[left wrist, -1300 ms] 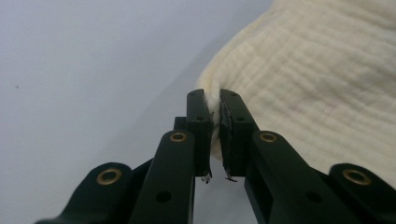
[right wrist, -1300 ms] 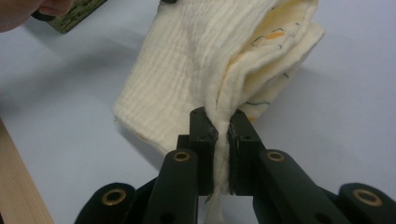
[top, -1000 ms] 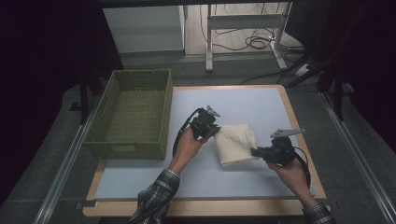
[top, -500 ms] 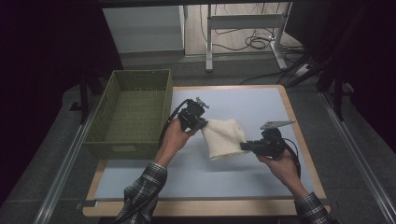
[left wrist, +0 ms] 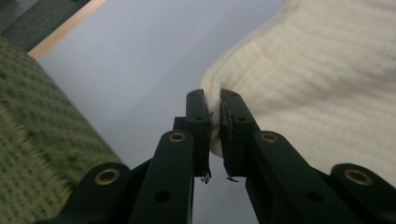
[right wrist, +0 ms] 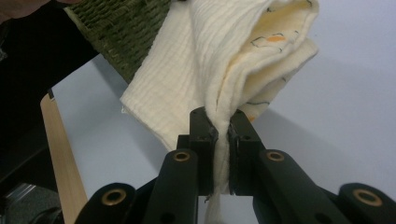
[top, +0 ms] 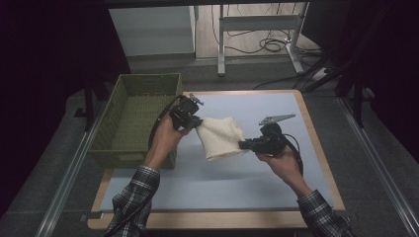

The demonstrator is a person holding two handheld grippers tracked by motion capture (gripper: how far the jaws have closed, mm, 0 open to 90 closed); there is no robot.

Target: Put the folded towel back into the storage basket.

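A folded cream cloth (top: 221,138) hangs in the air above the pale blue table mat (top: 257,182), held from both sides. My left gripper (top: 196,122) is shut on its left edge; in the left gripper view the cloth (left wrist: 327,79) is pinched between the black jaws (left wrist: 213,122). At the cloth's right side my right gripper (top: 244,145) is shut on several gathered layers. In the right gripper view those layers (right wrist: 224,60), with an orange print inside, rise from the closed jaws (right wrist: 223,130).
A green woven basket (top: 118,143) stands at the left edge of the table, close to the left hand; its wall also appears as the basket (right wrist: 121,32) behind the cloth. The wooden table border (top: 321,148) runs along the right. Cables and a stand lie on the floor beyond.
Both hands have lifted the cloth off the mat and carried it left, toward the basket. The cloth now hangs between the two grippers instead of lying flat.
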